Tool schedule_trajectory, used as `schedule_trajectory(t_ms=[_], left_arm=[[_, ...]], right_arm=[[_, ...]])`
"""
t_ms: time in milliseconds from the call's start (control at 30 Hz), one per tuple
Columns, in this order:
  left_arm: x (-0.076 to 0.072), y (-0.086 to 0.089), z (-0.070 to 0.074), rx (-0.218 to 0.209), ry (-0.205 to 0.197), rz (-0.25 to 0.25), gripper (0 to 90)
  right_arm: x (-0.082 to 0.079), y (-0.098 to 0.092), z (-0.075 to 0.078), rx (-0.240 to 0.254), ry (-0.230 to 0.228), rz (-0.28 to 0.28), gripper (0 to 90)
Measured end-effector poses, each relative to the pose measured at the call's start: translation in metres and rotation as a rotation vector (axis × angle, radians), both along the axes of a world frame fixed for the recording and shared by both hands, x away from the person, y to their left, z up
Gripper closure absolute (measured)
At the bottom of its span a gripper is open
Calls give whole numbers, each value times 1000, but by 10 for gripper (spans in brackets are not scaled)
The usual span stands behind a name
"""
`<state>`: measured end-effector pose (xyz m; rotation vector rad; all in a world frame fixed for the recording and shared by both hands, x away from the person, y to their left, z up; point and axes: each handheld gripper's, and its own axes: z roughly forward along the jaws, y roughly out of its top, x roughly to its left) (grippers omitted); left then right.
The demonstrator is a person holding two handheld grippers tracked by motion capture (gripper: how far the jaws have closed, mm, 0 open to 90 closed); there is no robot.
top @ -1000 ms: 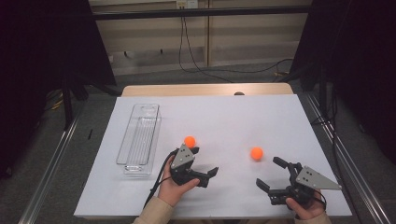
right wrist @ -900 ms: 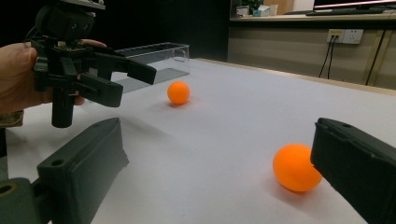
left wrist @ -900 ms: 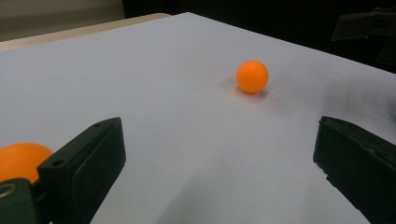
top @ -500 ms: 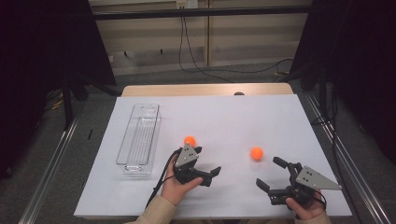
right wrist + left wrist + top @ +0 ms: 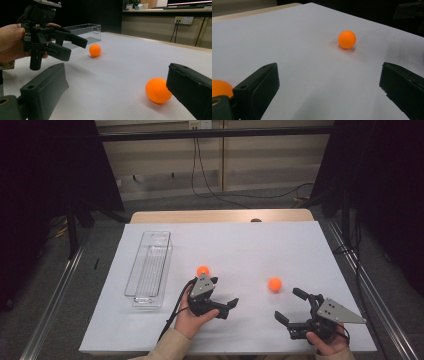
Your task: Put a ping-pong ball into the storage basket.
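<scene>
A: Where do you have your left hand-held gripper (image 5: 224, 292)?

B: You hold it low over the white bench (image 5: 240, 245), near the front edge, left of the middle. Jaws wide apart, nothing between them. Your hand (image 5: 192, 317) wraps the grip from below.

A: And the balls?

B: Two orange ones. The first ball (image 5: 202, 270) sits on the bench just beyond the left gripper's grey plate, close against it in the high view. In the left gripper view it peeks out at the lower left, behind the left jaw, outside the gap. The second ball (image 5: 274, 284) lies to the right, apart from the first, on bare bench. The left gripper view looks along the open jaws toward it; it rests well ahead of the tips.

A: Your right one?

B: The right hand-held gripper (image 5: 289, 306) sits near the front right edge, jaws also spread, holding nothing. In the right gripper view the second ball lies just beside the right jaw, partly behind its tip; touching or not, I cannot tell.

A: Anything else on the bench?

B: A clear plastic tray (image 5: 149, 265), long and narrow, at the left side, lying lengthwise away from you.
</scene>
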<state>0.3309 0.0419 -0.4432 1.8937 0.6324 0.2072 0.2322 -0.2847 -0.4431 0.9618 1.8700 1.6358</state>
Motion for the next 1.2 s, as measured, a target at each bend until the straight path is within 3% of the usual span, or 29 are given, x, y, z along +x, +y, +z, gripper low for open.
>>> schedule_trajectory(t_ms=[1200], left_arm=[[7, -21, -1, 31, 40, -30, 28]], right_arm=[[0, 0, 0, -3, -5, 0, 22]])
